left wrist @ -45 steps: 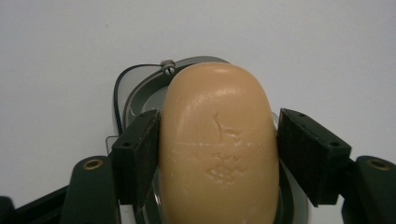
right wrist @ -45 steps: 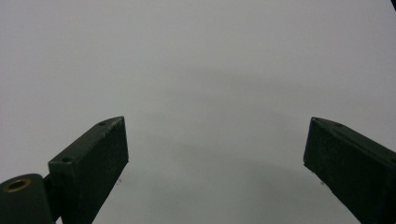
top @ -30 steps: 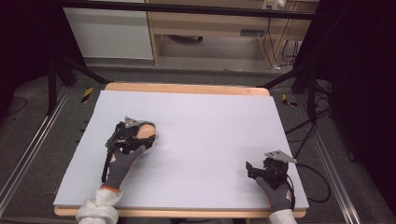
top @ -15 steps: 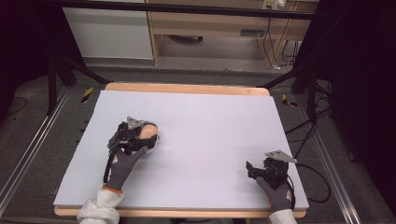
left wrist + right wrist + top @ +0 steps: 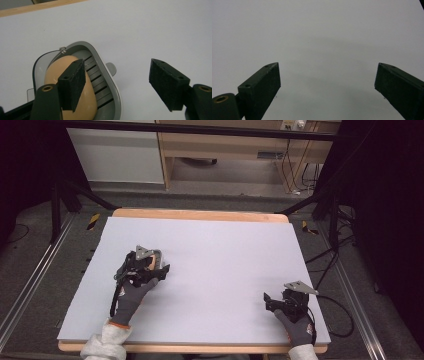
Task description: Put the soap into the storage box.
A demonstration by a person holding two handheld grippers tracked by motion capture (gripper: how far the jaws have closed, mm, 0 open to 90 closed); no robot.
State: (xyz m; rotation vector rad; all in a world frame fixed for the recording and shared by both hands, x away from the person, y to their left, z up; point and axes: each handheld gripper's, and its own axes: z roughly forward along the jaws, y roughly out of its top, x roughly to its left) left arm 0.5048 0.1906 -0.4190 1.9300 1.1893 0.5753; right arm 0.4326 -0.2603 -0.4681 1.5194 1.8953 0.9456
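Note:
A grey slotted slicer tray (image 5: 111,87) lies on the white table top, holding a tan egg-shaped object (image 5: 55,69). My left gripper (image 5: 116,66) hovers open right over it: one jaw sits above the tan object, the other over bare table to the slicer's right. From the high view, the left gripper (image 5: 158,266) covers most of the slicer (image 5: 157,255) at the table's left middle. My right gripper (image 5: 270,301) rests open near the front right corner, and in the right gripper view the right gripper (image 5: 327,75) has nothing between its jaws.
The white mat (image 5: 225,245) covers a wooden table (image 5: 200,214). Metal rails run along both sides on the floor. Cables (image 5: 345,315) trail off the right edge. A cabinet and shelf stand beyond the far edge.
My left gripper has crept slightly right and nearer, covering more of the slicer and the tan object. The right gripper has stayed put.

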